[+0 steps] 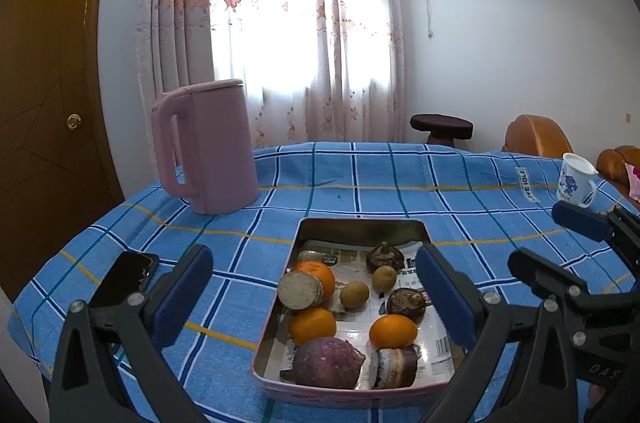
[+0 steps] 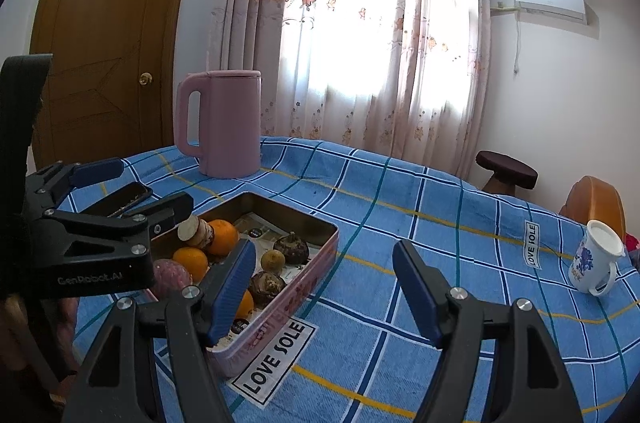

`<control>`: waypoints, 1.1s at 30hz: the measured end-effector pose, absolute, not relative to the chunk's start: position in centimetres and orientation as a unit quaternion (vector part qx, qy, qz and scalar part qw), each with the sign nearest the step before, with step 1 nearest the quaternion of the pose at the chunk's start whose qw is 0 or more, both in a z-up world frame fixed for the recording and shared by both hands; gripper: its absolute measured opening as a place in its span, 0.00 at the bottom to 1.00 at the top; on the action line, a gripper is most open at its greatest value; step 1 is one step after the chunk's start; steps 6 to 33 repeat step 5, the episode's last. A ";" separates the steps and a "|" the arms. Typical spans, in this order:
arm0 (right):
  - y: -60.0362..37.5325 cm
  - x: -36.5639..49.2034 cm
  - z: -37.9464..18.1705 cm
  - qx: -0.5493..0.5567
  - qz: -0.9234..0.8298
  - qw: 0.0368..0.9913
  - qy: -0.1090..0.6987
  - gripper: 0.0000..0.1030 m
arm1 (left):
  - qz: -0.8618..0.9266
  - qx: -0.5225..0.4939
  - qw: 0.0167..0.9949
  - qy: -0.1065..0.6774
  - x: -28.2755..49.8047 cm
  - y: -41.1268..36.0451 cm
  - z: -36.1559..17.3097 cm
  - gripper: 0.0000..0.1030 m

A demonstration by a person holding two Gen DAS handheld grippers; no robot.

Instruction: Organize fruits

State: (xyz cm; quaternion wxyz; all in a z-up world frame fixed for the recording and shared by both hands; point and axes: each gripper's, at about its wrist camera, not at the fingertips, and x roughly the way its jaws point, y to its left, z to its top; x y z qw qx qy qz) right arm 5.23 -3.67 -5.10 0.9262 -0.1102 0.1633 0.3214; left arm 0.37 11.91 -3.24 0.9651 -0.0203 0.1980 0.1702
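- Left hand-held gripper (image 1: 314, 293) with blue ribbed pads: jaws well apart, nothing between the pads, hanging over the near left part of the tin.
- Right hand-held gripper (image 2: 324, 289) of the same make: jaws apart as well, empty; left pad above the right wall of the tin, right pad over bare cloth.
- Shallow rectangular metal tin with pink outer walls (image 1: 362, 223): on the worktop, long axis running away from both hand-held grippers toward the window, printed paper on its floor.
- All the fruits inside this tin: three smooth round oranges, nearest of them (image 1: 393, 331); two small dull yellow-brown round fruits (image 1: 354, 294); two dark brown knobbly bulbs (image 1: 407, 304); pieces of purple-skinned tuber, one with pale cut face (image 1: 298, 290), one rounded lump at the near wall (image 1: 326, 363).
- Deciding relation: tin straight ahead and below the left hand-held gripper, but to the left of the right one; so left hand judged nearer to most pieces, right hand nearer only to the pieces along the right wall.
- Round, smooth fruits probably inclined to roll under the pads; rough bulbs easier to hold.
- Around: blue checked cloth (image 2: 400, 223), pink plastic kettle with handle (image 1: 212, 147), white enamel mug with blue flowers (image 2: 596, 259), black phone (image 1: 124, 277).
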 end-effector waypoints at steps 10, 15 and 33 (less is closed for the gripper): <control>-4.1 5.4 -5.2 -0.107 0.317 0.928 0.165 0.70 | 0.158 -0.020 0.966 0.203 0.4 11.5 -3.2 1.00; -4.1 5.4 -5.2 -0.107 0.317 0.928 0.165 0.70 | 0.158 -0.020 0.966 0.203 0.4 11.5 -3.2 1.00; -4.1 5.4 -5.2 -0.107 0.317 0.928 0.165 0.70 | 0.158 -0.020 0.966 0.203 0.4 11.5 -3.2 1.00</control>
